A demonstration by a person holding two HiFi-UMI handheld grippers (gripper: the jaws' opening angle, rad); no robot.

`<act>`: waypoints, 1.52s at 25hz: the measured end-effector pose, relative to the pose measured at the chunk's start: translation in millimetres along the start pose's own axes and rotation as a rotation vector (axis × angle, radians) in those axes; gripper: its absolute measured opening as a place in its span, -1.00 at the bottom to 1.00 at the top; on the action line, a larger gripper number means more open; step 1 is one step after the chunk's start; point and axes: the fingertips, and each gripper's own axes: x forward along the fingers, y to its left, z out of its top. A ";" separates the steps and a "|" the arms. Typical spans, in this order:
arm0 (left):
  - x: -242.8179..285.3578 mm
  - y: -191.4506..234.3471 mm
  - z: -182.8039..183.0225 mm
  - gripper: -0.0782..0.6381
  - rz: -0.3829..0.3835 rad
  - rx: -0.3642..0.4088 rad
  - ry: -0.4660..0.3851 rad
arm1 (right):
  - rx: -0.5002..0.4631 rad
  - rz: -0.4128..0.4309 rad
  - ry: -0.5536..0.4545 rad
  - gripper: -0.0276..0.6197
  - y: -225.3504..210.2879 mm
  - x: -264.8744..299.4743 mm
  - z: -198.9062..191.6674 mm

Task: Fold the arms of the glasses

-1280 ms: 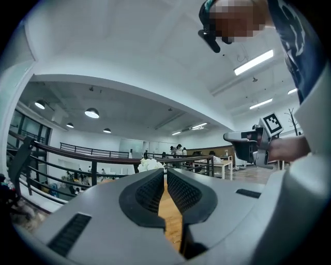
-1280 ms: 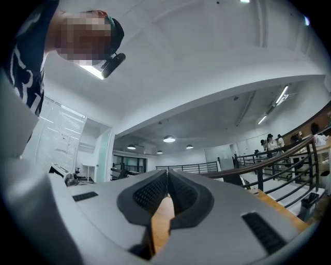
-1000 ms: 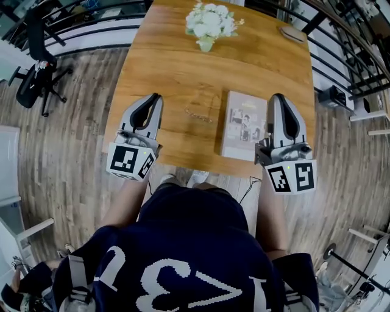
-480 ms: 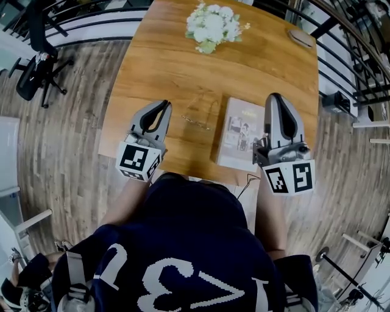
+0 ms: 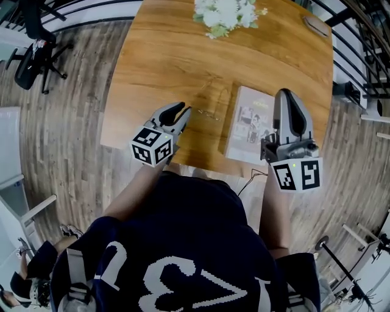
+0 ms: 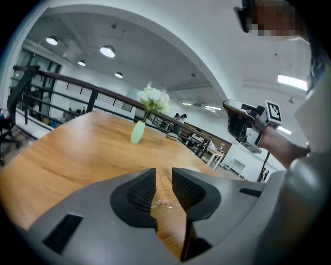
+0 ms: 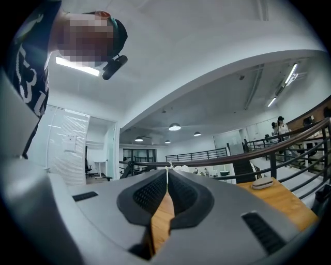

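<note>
The thin clear-framed glasses [image 5: 210,113] lie on the wooden table [image 5: 164,55], arms spread, just left of a book. My left gripper [image 5: 184,112] is tilted down with its tips close to the left end of the glasses. In the left gripper view the glasses [image 6: 164,203] show through the narrow gap of the left gripper [image 6: 163,178], on the table beyond the pads; nothing is gripped. My right gripper [image 5: 287,95] hovers level over the book's right edge. Seen along its own jaws, the right gripper [image 7: 167,173] has its tips together, empty.
A pale book [image 5: 248,125] lies right of the glasses near the front edge. A vase of white flowers [image 5: 226,12] stands at the far middle and a flat oval object [image 5: 317,25] at the far right corner. Railings and wooden floor surround the table.
The left gripper has dropped, rolled and moved right toward the glasses' left end. The right gripper has shifted slightly over the book.
</note>
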 end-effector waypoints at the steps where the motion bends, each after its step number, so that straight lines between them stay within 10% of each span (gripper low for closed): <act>1: 4.8 1.1 -10.2 -0.54 -0.018 -0.058 0.015 | 0.002 0.001 0.006 -0.82 -0.8 1.7 -4.2; 16: 51.8 -0.8 -84.4 -0.49 -0.168 -0.949 0.037 | 0.051 0.033 0.064 -0.82 2.9 20.3 -42.8; 38: 64.2 0.2 -85.7 -0.72 -0.178 -1.158 -0.098 | 0.075 0.041 0.113 -0.82 -4.7 10.2 -67.8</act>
